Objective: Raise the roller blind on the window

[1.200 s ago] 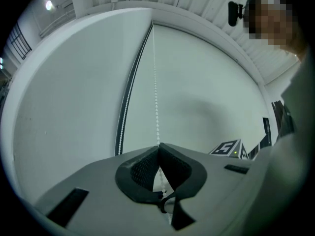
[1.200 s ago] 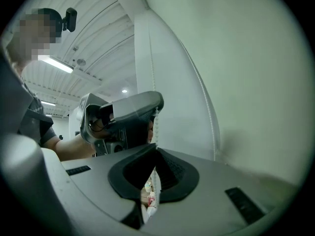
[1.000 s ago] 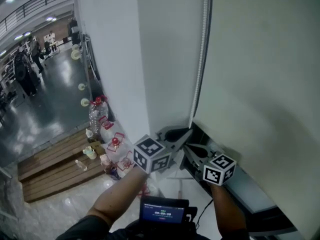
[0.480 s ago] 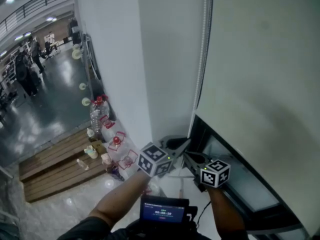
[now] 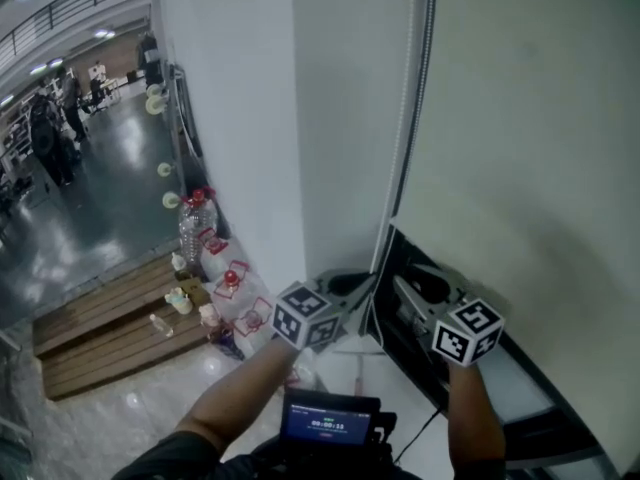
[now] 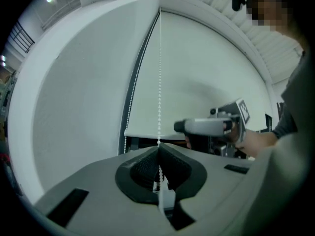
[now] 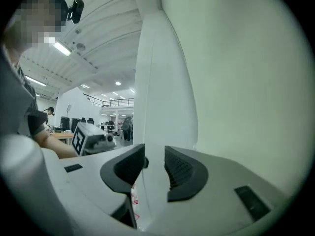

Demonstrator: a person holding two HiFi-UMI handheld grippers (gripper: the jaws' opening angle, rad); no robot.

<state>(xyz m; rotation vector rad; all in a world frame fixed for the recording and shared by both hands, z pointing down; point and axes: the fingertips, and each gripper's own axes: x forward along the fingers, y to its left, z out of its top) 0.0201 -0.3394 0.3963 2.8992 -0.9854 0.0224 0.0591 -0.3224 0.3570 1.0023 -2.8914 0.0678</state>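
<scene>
The pale roller blind (image 5: pixel 520 128) hangs on the right, its bottom edge just above my grippers, with dark window glass (image 5: pixel 400 298) showing below. A white bead chain (image 5: pixel 408 118) runs down the blind's left side. My left gripper (image 5: pixel 366 292) is shut on that chain. In the left gripper view the bead chain (image 6: pixel 159 82) drops straight into the closed left gripper (image 6: pixel 158 154). My right gripper (image 5: pixel 420 286) sits just right of it. Its jaws are opening, and in the right gripper view the right gripper (image 7: pixel 155 157) has nothing between its pads, only white wall behind.
A white column (image 5: pixel 240 118) stands left of the window. On the floor below lie water bottles (image 5: pixel 192 223), red items and a wooden pallet (image 5: pixel 110 338). A small screen (image 5: pixel 330 418) sits at my chest. People stand far off in the hall (image 5: pixel 45 138).
My right gripper has let go of the chain, opened and swung right. The left gripper stays shut on the chain, a little lower. The blind's bottom edge sits slightly higher.
</scene>
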